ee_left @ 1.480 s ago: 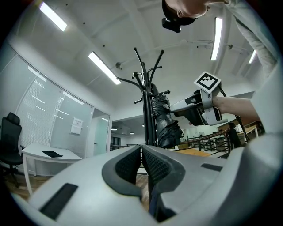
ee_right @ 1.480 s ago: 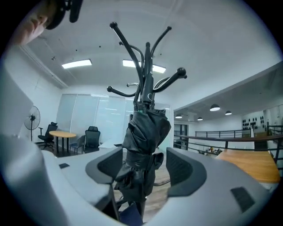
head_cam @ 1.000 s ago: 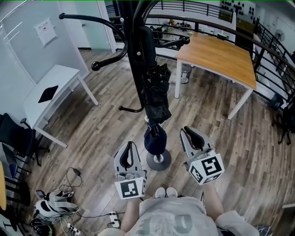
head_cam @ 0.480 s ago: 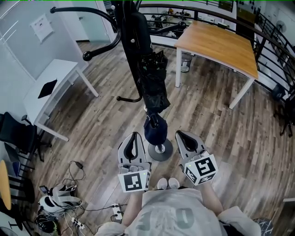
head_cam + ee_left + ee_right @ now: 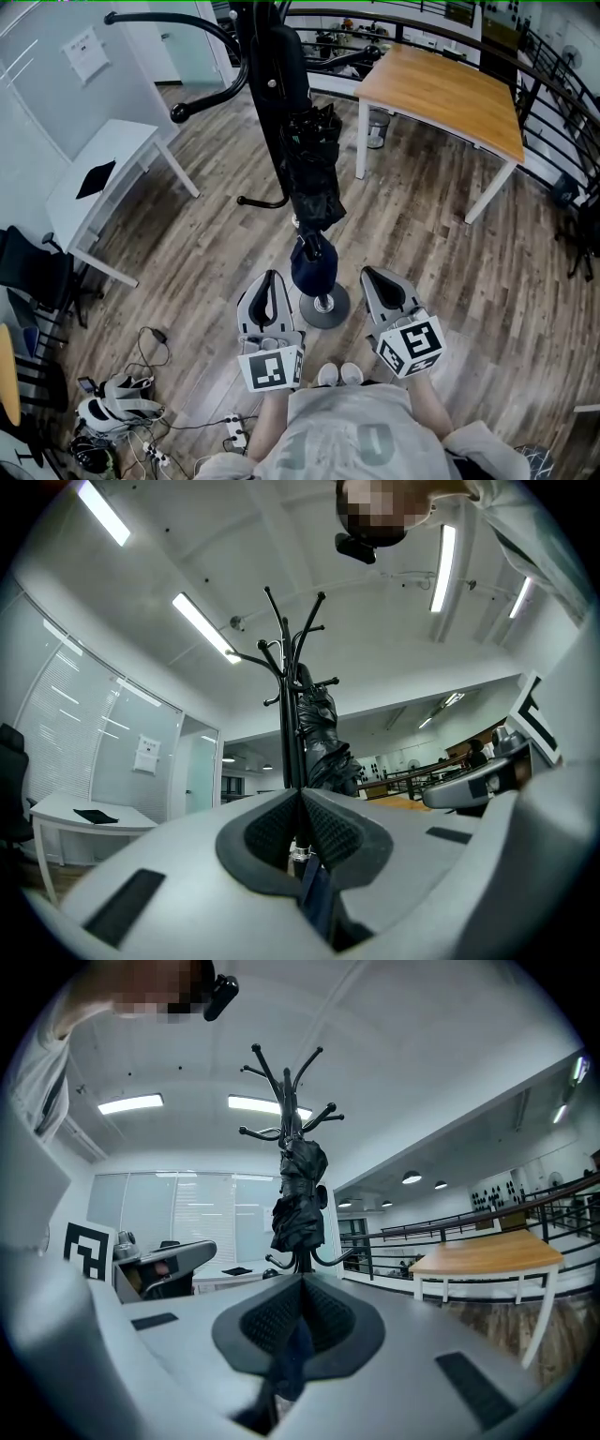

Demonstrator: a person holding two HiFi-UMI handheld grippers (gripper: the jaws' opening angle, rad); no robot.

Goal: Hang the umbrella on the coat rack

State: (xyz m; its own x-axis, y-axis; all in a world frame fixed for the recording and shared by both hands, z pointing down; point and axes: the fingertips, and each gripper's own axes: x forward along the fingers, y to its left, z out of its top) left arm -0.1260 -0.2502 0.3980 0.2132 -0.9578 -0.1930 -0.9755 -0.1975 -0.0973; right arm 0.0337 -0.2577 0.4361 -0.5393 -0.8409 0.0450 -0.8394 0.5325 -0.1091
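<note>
A black coat rack (image 5: 267,112) stands on a round base (image 5: 324,307) just ahead of my feet. A folded black umbrella (image 5: 312,169) hangs against its pole, and a dark blue rounded thing (image 5: 314,265) sits below it. The umbrella (image 5: 319,733) also shows on the rack in the left gripper view, and the umbrella (image 5: 298,1199) in the right gripper view. My left gripper (image 5: 272,278) is shut and empty, left of the base. My right gripper (image 5: 372,275) is shut and empty, right of the base. Neither touches the umbrella.
A wooden table (image 5: 450,89) stands at the back right, with a black railing (image 5: 553,84) behind it. A white desk (image 5: 103,173) is at the left, with a black chair (image 5: 28,267) beside it. Cables and shoes (image 5: 112,412) lie on the floor, bottom left.
My right gripper has closed its small gap and sunk a little. The left gripper has barely moved. The umbrella stays hanging on the rack.
</note>
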